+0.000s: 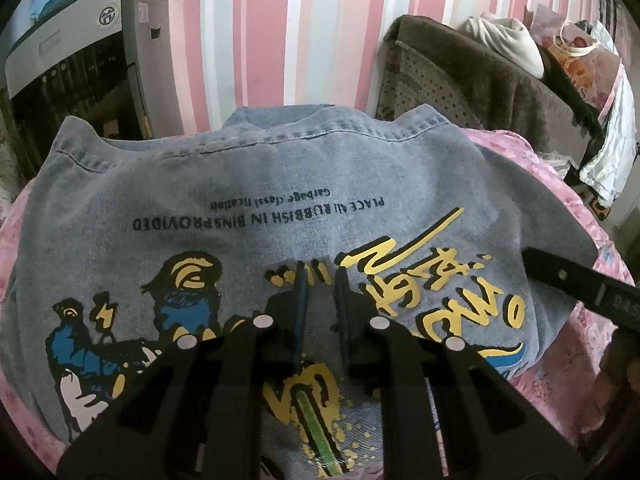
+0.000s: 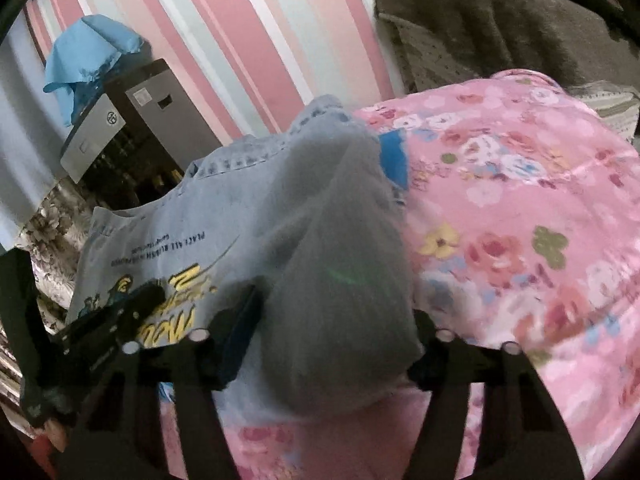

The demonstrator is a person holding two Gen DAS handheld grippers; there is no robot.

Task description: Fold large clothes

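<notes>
A denim jacket [image 1: 280, 208] lay back-up on my pink floral bedspread [image 2: 520, 200], its printed cartoon and upside-down lettering facing me, collar toward the striped wall [image 1: 280, 40]. I judged the folding well underway: the sides looked tucked in, making a rough rectangle, and one more fold across the middle seemed left. On the jacket's right edge a fold of denim [image 2: 344, 300] bulged between my right gripper [image 2: 336, 344] fingers, which stood wide apart around it; whether they pinched it I could not tell. My left gripper [image 1: 320, 300] hovered low over the print, fingers a narrow gap apart, holding nothing.
</notes>
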